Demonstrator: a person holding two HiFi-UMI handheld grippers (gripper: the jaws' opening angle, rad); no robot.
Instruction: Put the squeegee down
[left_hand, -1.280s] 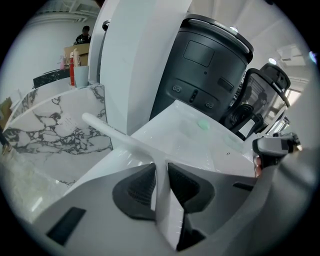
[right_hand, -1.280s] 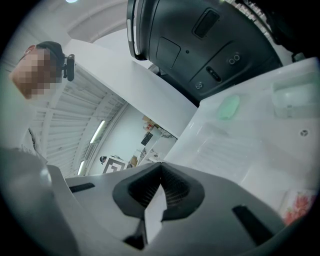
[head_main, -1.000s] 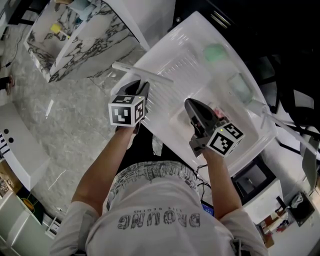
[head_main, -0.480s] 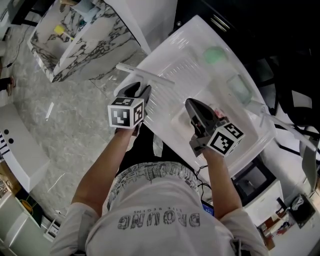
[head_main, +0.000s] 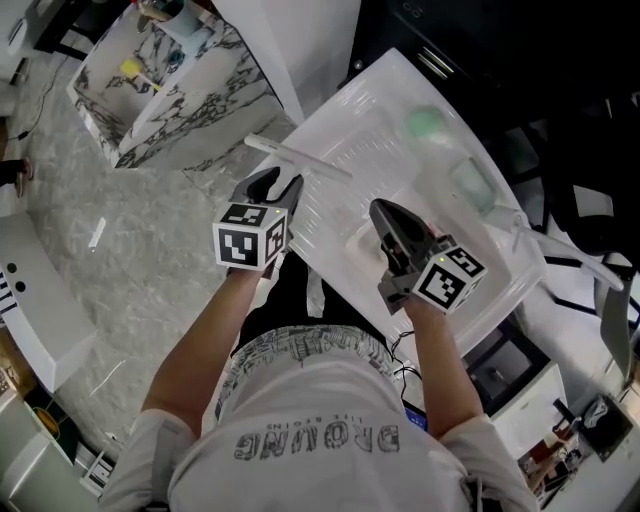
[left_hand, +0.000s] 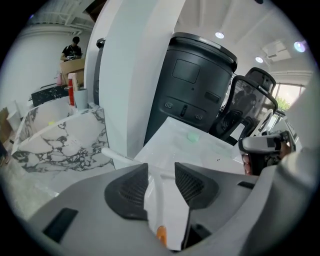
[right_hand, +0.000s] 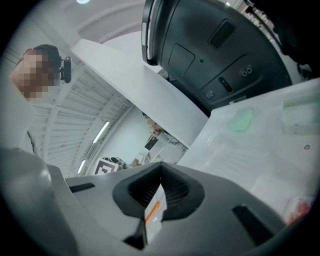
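**mopfan:** Starting close in: what are the two tools doing?

**rigwatcher:** The left tool (left_hand: 161, 170) has just been opening its jaws, and they're spread wide now. The handle of the squeegee (head_main: 298, 157) shows in the gap between them, but the pads aren't pressing on it, so nothing's gripped. The right tool (right_hand: 161, 167) is closed, jaws tight together. It hovers over the white desk (head_main: 360, 110), off to the right of the left one.

**mopfan:** And where's the squeegee exactly?

**rigwatcher:** It's lying flat at the near left edge of the desk, just ahead of the left tool's tips. Its long white bar runs across, one end poking out past the desk edge. The handle points back toward the tool.

**mopfan:** Anything further out?

**rigwatcher:** Toward the far end of the desk there's a small green blob (head_main: 428, 122), can't tell what it is. Near it sits a pale see-through tub (head_main: 472, 185). Behind the desk stands a big dark grey machine (left_hand: 192, 90). Off to the left, lower down, there's a marble-patterned box (head_main: 190, 95).
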